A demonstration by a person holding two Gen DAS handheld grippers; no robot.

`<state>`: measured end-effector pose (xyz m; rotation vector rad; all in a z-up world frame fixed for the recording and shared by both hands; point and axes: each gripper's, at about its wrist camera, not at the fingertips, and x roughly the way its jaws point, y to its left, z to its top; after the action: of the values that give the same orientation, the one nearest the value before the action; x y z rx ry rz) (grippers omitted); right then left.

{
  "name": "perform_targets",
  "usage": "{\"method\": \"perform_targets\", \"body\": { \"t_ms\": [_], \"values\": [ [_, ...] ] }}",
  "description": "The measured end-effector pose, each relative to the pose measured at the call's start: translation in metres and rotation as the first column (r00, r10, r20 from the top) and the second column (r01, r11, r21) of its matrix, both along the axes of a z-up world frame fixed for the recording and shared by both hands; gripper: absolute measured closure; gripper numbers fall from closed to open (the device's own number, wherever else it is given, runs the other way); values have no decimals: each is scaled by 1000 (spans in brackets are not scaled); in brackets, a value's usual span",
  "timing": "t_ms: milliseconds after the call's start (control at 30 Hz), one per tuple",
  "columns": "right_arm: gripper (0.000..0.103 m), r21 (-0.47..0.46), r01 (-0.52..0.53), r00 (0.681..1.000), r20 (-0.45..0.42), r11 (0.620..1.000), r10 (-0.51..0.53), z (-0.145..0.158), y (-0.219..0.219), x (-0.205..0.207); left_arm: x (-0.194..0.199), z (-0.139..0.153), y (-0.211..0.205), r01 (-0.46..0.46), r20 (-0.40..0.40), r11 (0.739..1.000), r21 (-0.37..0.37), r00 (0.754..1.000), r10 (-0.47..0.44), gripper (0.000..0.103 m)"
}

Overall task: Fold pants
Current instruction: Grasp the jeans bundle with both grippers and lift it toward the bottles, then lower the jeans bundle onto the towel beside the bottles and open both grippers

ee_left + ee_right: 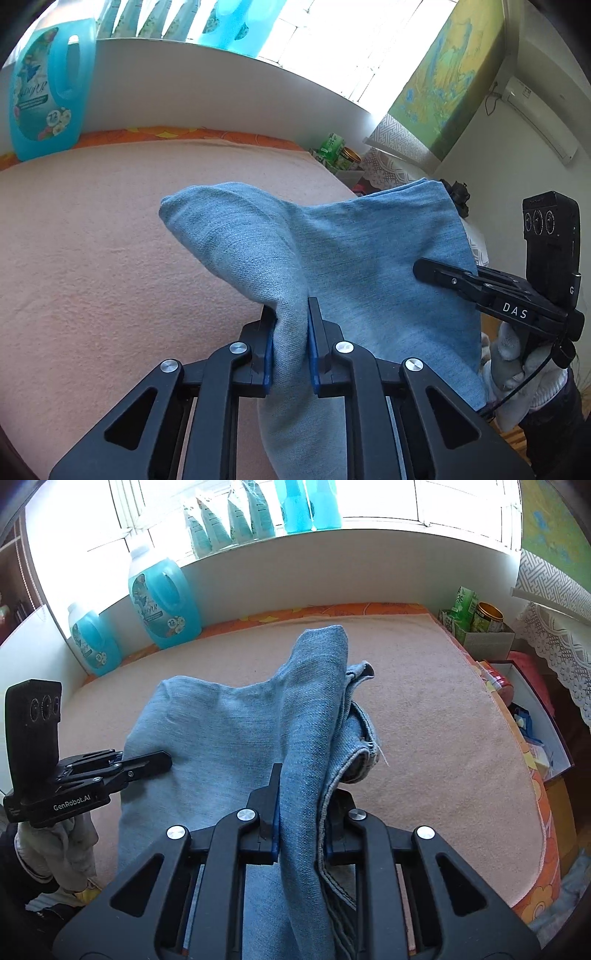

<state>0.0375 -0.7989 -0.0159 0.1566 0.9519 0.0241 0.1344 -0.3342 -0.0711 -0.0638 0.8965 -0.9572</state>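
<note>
Hand-held gripper (88, 775) label: "GenRobot.AI"

The middle of the pink blanket (424, 709) is left open beyond the lifted jeans (236, 738). Its far left corner is blocked by detergent jugs (164, 602), its right edge by a box of tea cartons (476, 624).

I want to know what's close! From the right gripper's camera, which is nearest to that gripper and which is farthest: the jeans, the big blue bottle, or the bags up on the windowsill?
1. Jeans: clamped in the right gripper.
2. Big blue bottle: far-left, by the wall.
3. Bags: up on the windowsill, beyond the bottle.
</note>
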Motion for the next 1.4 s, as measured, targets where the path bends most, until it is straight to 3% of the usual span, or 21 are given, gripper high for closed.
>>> {"method": "perform_targets", "body": {
  "t_ms": [367,600,800,933,1100,1400],
  "values": [
    [86,-62,-32,983,177,998,43,78,40,-2,-8,64,32,-41,117,993,-111,992,54,91],
    [86,-71,-39,962,266,997,57,115,57,47,24,106,32,-94,188,984,-148,975,121,91],
    [86,-64,-54,951,301,997,70,126,65,110,62,125,40,-145,239,976,-161,954,181,91],
    [86,-63,-60,950,304,996,77,120,67,157,94,128,36,-178,261,974,-142,942,210,91],
    [86,-49,-69,959,273,996,80,90,61,212,141,118,26,-201,256,973,-112,940,224,91],
    [86,-11,-99,979,176,995,99,17,39,300,205,67,5,-225,207,973,-57,950,232,91]
  ]
}}
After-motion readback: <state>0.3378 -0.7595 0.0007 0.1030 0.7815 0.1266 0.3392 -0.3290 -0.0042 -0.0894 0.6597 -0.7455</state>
